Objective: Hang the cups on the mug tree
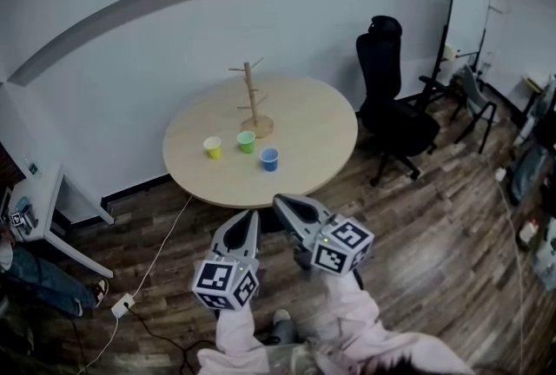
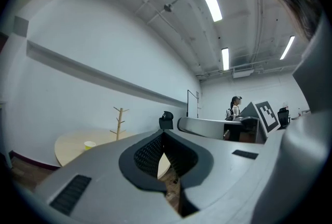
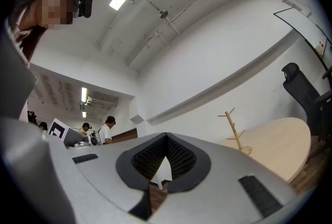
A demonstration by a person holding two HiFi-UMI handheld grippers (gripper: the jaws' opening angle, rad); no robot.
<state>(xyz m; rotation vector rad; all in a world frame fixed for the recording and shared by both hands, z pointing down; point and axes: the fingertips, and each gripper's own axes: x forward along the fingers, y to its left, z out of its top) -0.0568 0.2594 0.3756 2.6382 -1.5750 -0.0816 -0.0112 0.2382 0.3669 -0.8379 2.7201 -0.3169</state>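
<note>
A wooden mug tree (image 1: 253,95) stands bare toward the back of a round wooden table (image 1: 321,139). In front of it stand three cups: yellow (image 1: 213,148), green (image 1: 247,141) and blue (image 1: 269,159). My left gripper (image 1: 249,215) and right gripper (image 1: 282,201) hover side by side over the floor, short of the table's near edge. Both are shut with nothing between the jaws. The left gripper view shows its closed jaws (image 2: 163,132), the mug tree (image 2: 120,122) and one cup (image 2: 90,144). Beyond the closed jaws (image 3: 166,136) in the right gripper view stands the tree (image 3: 236,132).
A black office chair (image 1: 395,104) stands right of the table, with a folding chair (image 1: 476,100) further right. A white desk (image 1: 35,200) is at the left, and a power strip (image 1: 122,305) with its cable lies on the wooden floor. People stand in the background.
</note>
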